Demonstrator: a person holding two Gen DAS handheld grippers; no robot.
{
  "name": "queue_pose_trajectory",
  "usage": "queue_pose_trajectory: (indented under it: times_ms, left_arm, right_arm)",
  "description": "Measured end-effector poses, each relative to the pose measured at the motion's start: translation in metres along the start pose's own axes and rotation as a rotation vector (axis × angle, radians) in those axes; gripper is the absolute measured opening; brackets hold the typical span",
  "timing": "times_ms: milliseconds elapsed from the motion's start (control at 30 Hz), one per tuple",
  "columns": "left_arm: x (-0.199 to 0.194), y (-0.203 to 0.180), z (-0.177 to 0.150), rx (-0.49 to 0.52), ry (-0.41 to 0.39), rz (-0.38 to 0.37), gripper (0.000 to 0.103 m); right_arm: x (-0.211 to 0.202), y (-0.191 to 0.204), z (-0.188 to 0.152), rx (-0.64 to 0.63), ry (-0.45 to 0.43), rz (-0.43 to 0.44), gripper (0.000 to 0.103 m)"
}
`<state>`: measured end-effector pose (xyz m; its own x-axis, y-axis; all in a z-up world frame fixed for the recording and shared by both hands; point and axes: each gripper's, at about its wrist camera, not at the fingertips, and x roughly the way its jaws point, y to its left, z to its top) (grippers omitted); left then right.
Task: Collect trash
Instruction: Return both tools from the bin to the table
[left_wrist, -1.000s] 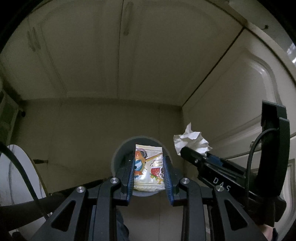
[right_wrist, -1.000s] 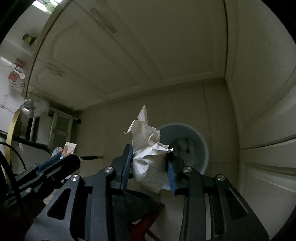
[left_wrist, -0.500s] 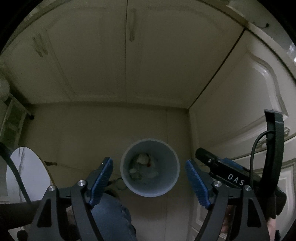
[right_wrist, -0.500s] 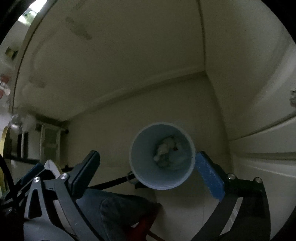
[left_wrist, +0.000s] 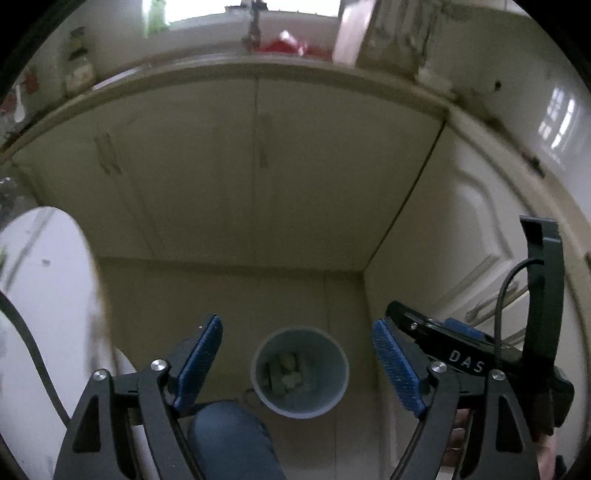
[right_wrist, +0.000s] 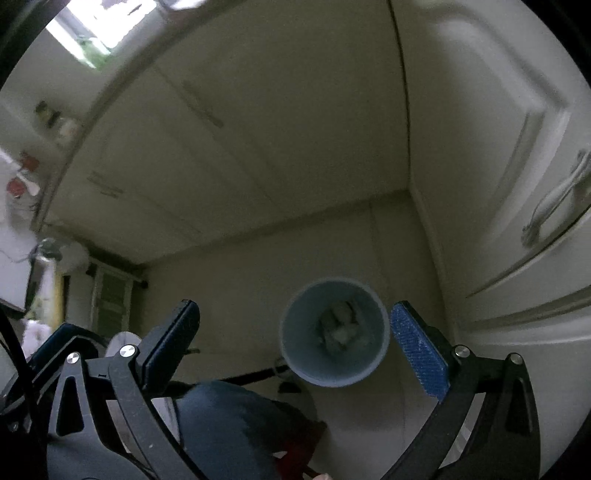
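Both claws higher above bin (left_wrist: 300, 372)

**Dim floor, bright window up top**

Both views are murky and greenish, with daylight flaring white from the window (left_wrist: 240, 14) and blown out. The cabinet doors (right_wrist: 258, 129) smear with motion blur. Fisheye bending curves every edge into black corners, and the bin (left_wrist: 300, 371) contents sit soft and grainy.

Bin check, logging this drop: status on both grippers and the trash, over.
Left gripper opening, nothing in it. Right gripper open, empty. Trash lies in the bin on the floor. Nothing blocking the bin.
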<state>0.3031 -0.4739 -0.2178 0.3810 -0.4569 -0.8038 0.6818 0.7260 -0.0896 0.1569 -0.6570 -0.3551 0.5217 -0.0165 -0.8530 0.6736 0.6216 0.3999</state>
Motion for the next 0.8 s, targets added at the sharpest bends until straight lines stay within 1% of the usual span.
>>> queue_pose_trajectory:
  times_ms: [133, 200, 233, 333, 367, 400, 500, 567, 700, 800]
  left_arm:
    - [-0.052, 0.016, -0.007, -0.022, -0.082, 0.015, 0.085]
    - [-0.079, 0.030, -0.011, -0.037, -0.127, 0.030, 0.087]
    - [-0.099, 0.038, -0.020, -0.044, -0.146, 0.040, 0.088]
    - [-0.137, 0.058, -0.032, -0.079, -0.212, 0.070, 0.092]
    - [-0.150, 0.058, -0.038, -0.095, -0.237, 0.081, 0.092]
    - [-0.163, 0.067, -0.044, -0.112, -0.262, 0.091, 0.092]
    - [-0.215, 0.099, -0.070, -0.145, -0.322, 0.132, 0.093]
    - [-0.242, 0.113, -0.087, -0.163, -0.361, 0.168, 0.095]
    - [-0.281, 0.140, -0.117, -0.199, -0.419, 0.244, 0.096]
    - [-0.305, 0.159, -0.144, -0.241, -0.445, 0.292, 0.097]
  right_arm:
    - [-0.042, 0.040, 0.002, -0.068, -0.077, 0.029, 0.103]
    - [-0.059, 0.060, 0.001, -0.099, -0.109, 0.047, 0.103]
    - [-0.069, 0.071, 0.000, -0.115, -0.126, 0.058, 0.103]
    - [-0.091, 0.099, -0.004, -0.160, -0.166, 0.089, 0.103]
    - [-0.099, 0.112, -0.005, -0.180, -0.180, 0.100, 0.103]
    - [-0.107, 0.126, -0.008, -0.204, -0.196, 0.109, 0.103]
    - [-0.129, 0.161, -0.017, -0.266, -0.230, 0.137, 0.103]
    - [-0.141, 0.190, -0.025, -0.313, -0.254, 0.154, 0.103]
    - [-0.161, 0.245, -0.045, -0.401, -0.293, 0.196, 0.103]
    - [-0.169, 0.280, -0.063, -0.456, -0.311, 0.226, 0.103]
